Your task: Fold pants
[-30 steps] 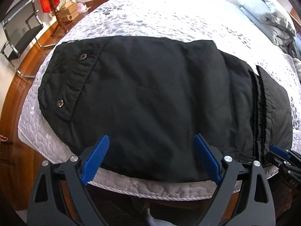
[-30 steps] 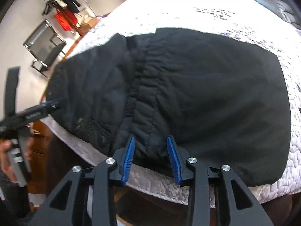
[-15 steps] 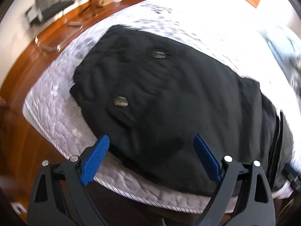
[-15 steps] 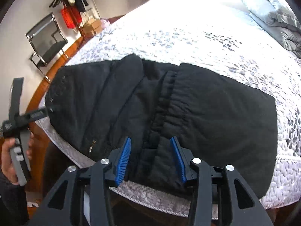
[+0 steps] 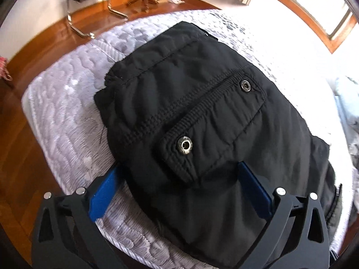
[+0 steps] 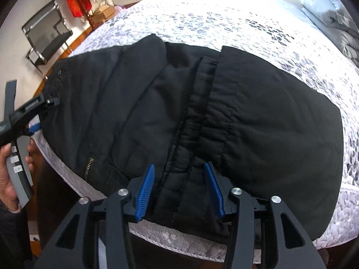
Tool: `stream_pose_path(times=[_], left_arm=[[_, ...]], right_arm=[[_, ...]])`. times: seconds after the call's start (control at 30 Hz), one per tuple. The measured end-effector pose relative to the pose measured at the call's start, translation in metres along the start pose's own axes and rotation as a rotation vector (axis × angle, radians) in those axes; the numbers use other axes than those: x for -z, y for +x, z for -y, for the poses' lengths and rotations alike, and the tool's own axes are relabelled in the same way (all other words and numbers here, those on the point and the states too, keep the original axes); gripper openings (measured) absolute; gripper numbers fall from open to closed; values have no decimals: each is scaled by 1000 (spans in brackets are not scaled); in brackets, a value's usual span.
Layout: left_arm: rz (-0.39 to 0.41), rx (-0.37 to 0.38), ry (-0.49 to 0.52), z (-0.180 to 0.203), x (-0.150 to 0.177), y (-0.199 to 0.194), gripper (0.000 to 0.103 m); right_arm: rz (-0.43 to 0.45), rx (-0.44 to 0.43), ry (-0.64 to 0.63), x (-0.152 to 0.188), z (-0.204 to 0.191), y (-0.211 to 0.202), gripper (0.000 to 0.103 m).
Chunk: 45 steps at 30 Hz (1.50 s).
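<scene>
Black pants (image 5: 202, 100) lie folded across the near end of a bed (image 5: 67, 103) with a white and grey quilted cover. My left gripper (image 5: 178, 174) hangs low over the end with a pocket flap and two metal snaps (image 5: 185, 145). Its jaws are opening wide; the flap corner lies between them, untouched. The right wrist view shows that gripper (image 6: 37, 121) at the pants' left end, in a person's hand. My right gripper (image 6: 179, 168) is over the gathered waistband (image 6: 197, 123) at the near edge. Its jaws are opening, with the band's folds between the pads but not pinched.
A chrome chair (image 6: 44, 35) and a red bag (image 6: 76, 3) stand on the wooden floor (image 5: 33, 44) beyond the bed's corner. Grey pillows (image 6: 325, 11) lie at the far right. A wood-framed window (image 5: 314, 11) is behind the bed. A brass zipper (image 6: 88, 167) shows near the bed edge.
The left gripper rolled and came down close over the snap pocket end, and its jaws spread wider. The right gripper's jaws widened and it shifted along the near edge over the waistband.
</scene>
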State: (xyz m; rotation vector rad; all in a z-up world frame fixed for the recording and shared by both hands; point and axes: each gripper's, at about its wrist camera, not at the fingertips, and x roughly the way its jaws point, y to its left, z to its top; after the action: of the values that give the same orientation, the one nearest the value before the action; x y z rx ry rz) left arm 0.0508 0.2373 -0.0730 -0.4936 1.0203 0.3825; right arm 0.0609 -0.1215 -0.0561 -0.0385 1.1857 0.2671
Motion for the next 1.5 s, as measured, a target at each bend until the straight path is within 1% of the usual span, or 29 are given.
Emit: stream_pose_path(times=[0.1,0.2,0.3,0.37,0.43,0.67,0.83,0.9,0.93,1.0,1.1,1.13,1.17,1.27,1.3,1.33,1.37,1.4,1.43,1.47,1.5], left_arm=[[22,-30,-32,5,5,-4,101],[34,-9,-77,-4,8,-1,101],[61,-7,-86,-5,7,2,101],[77,-29,-84,-6,3,3,101],[108,-59,-98,-5,7,0,101],[117,-23,-133,-16,9,9,101],[95,30,-215,-28,4,14,101],[96,61,-273,-36,1,14,100],[87,93,-318,-43,-2,12,100],[56,144,-373,-48,-5,11,100],[-10,252,-432,-52,-12,13,99],[-48,307,-444,-49,-14,17,99],[-63,323,-447,-48,-14,19,99],[-70,307,-437,-44,-16,25,99],[-68,307,-432,-43,-15,25,97],[-74,278,-425,-43,-15,24,92],[-82,245,-423,-38,-12,24,71],[-91,213,-423,-37,-12,24,63],[-95,224,-427,-39,-12,23,56],[-100,243,-426,-39,-13,23,45],[-105,249,-422,-40,-15,22,38]], right_arm=[[-10,21,-20,1,-5,3,52],[-21,46,-46,0,-10,5,54],[-33,62,-54,0,-13,7,55],[-41,72,-58,-1,-15,8,55],[-49,83,-65,-2,-18,9,56],[-77,129,-86,-10,-31,18,58],[-85,144,-88,-15,-38,23,59],[-88,150,-90,-16,-40,25,59],[-88,151,-93,-15,-41,25,60],[-89,153,-95,-16,-43,27,60],[-92,148,-92,-16,-42,30,61],[-92,147,-91,-16,-40,30,61],[-91,145,-89,-17,-39,30,61],[-86,143,-89,-16,-38,31,61],[-83,141,-90,-16,-38,31,61],[-80,139,-89,-16,-35,31,61],[-77,136,-89,-15,-32,32,61],[-74,133,-87,-15,-32,33,61],[-72,131,-85,-14,-30,33,62],[-70,130,-83,-13,-29,33,62],[-66,129,-82,-12,-28,33,62]])
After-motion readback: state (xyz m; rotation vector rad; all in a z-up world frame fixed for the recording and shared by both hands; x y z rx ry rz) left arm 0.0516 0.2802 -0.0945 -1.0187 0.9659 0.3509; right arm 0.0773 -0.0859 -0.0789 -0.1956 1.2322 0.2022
